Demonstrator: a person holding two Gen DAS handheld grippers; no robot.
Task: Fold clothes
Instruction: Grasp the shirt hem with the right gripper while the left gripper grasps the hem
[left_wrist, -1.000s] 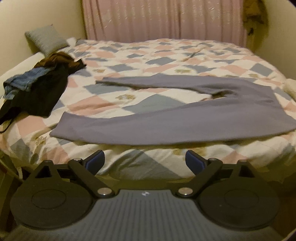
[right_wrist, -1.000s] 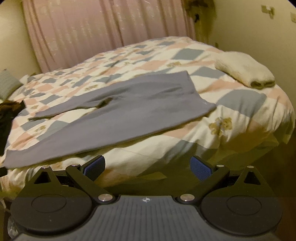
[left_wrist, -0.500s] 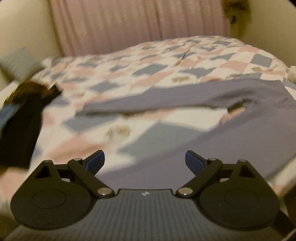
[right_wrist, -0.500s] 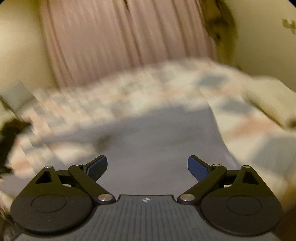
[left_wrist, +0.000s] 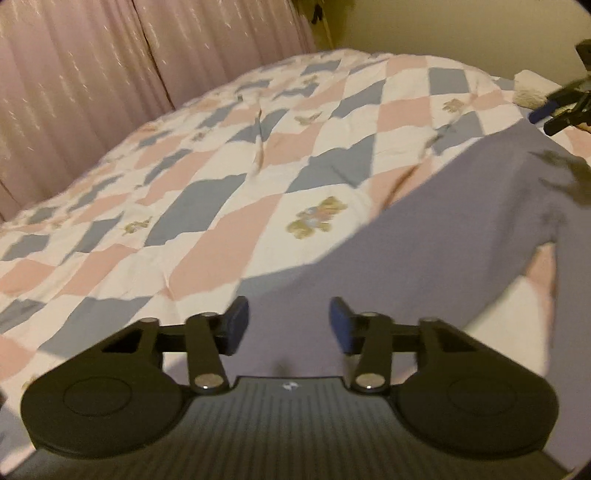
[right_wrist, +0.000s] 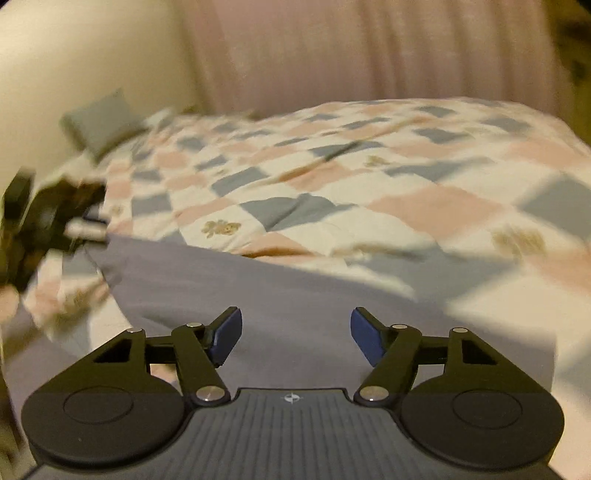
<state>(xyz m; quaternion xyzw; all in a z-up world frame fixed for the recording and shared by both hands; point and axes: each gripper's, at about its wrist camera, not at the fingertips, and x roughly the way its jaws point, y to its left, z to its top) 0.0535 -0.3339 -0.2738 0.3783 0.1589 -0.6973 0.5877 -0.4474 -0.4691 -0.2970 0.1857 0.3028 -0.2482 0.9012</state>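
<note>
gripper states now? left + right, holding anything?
Left tool: open, holding nothing, over the grey-purple trousers.
Right tool: open, holding nothing, also over the trousers.

left gripper (left_wrist: 288, 325) parted over grey garment (left_wrist: 443, 236), checked quilt (left_wrist: 229, 206)

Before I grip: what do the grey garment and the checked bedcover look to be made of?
Grey-lilac garment: likely soft matte knit, no visible weave, draping limply. Pink, blue and white checked bedcover: probably printed woven cotton, matte, with fine creases; motion blur leaves both uncertain.
</note>
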